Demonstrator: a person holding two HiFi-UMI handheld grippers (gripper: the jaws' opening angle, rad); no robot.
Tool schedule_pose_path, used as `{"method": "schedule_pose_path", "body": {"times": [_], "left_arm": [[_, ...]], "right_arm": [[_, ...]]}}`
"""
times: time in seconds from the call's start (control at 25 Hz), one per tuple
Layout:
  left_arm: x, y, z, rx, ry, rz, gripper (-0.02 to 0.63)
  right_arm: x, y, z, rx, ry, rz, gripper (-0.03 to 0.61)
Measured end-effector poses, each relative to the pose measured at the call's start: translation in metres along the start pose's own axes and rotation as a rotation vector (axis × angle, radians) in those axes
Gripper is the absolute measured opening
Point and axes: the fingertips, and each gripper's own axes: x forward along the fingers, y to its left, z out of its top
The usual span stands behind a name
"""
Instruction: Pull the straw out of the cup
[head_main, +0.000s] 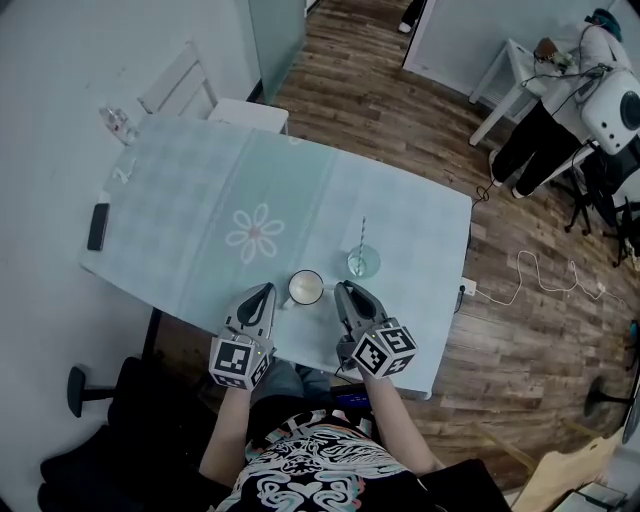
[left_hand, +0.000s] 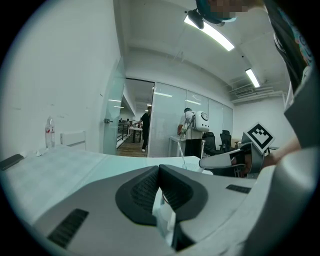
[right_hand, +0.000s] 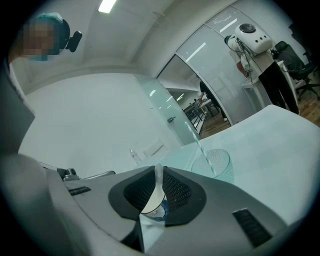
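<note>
Cup (head_main: 363, 263) stands on the table (head_main: 180, 200), near the front edge and right of centre. Straw (head_main: 363, 235) sits in it, near upright with its top tipped slightly away from me.

Right gripper (head_main: 345, 288): jaws drawn together to a thin slit, holding nothing. The white seen through the slit in its own view looks like the mug (head_main: 306, 288) beyond, not a gripped item. The tips hover just short of the cup, which lies ahead and slightly to the right. The right gripper view agrees: cup (right_hand: 215, 162) and straw (right_hand: 199, 147) sit right of the jaw line (right_hand: 159, 170).

Left gripper (head_main: 266, 290): jaws likewise closed to a slit and empty (left_hand: 159, 167). It is farther off, and the mug stands between it and the cup.

Judgement: the right gripper is nearer, so the pull falls to it. The straw's long axis runs upward, so I would need to open the jaws, shift right and forward, raise them above the rim, close across the shaft and draw along that axis. The cup looks light and may lift with the straw, so the left gripper could steady it, reaching round the mug.
</note>
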Motion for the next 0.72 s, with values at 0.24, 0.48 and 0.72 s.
{"method": "schedule_pose_path", "body": {"times": [0.24, 0.48, 0.72], "left_arm": [[0.000, -0.003, 0.004, 0.009, -0.010, -0.009, 0.002], [0.001, -0.004, 0.010, 0.014, -0.021, -0.012, 0.002], [0.006, -0.004, 0.019, 0.022, -0.040, -0.016, 0.002]], "right_arm": [[-0.003, 0.004, 0.008, -0.012, -0.024, 0.005, 0.051], [-0.007, 0.003, 0.018, -0.013, -0.043, 0.002, 0.049], [-0.008, 0.003, 0.027, -0.017, -0.054, 0.004, 0.049]]}}
